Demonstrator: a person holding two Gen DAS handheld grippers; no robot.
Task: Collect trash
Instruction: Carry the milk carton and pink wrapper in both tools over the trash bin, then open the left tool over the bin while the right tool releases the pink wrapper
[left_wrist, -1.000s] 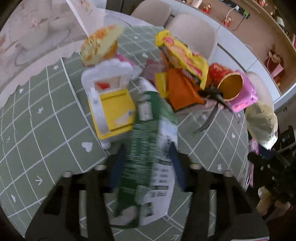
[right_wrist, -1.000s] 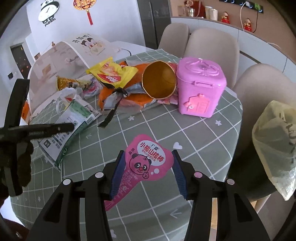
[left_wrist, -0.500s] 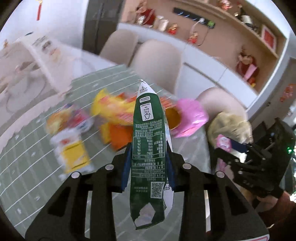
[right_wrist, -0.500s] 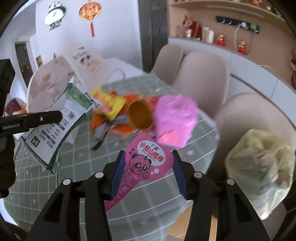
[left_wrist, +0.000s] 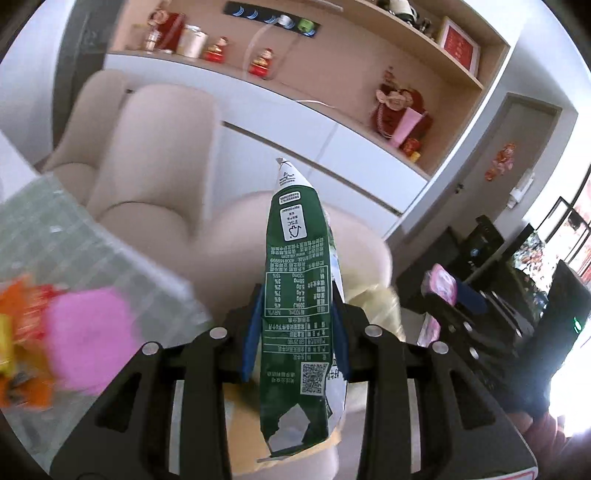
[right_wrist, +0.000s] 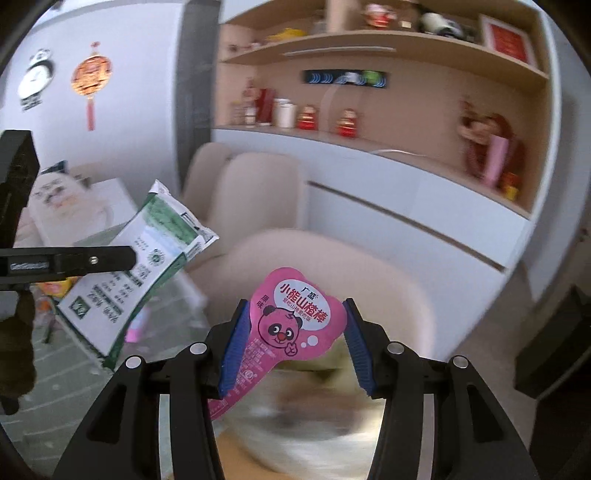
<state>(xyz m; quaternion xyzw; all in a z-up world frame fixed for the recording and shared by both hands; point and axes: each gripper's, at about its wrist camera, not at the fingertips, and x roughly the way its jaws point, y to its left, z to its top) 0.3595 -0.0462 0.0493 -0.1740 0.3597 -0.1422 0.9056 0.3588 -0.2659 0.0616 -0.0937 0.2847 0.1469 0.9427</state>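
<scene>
Green wrapper (left_wrist: 295, 306) in left gripper (left_wrist: 297, 332) — beige chair (left_wrist: 155, 155) behind.

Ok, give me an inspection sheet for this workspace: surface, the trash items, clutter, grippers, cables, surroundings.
Surface: table with green grid cloth, at the left edge, blurred.
Job's things: green milk pouch, torn at its lower end; pink panda wrapper; yellowish trash bag below both grippers.
Clutter: pink box and orange and yellow wrappers on the table, blurred.
Grippers: left gripper shut on the green milk pouch; right gripper shut on the pink panda wrapper.
Cables: one cable hanging from the wall power strip.
Surroundings: beige chairs, shelves with figurines.
</scene>
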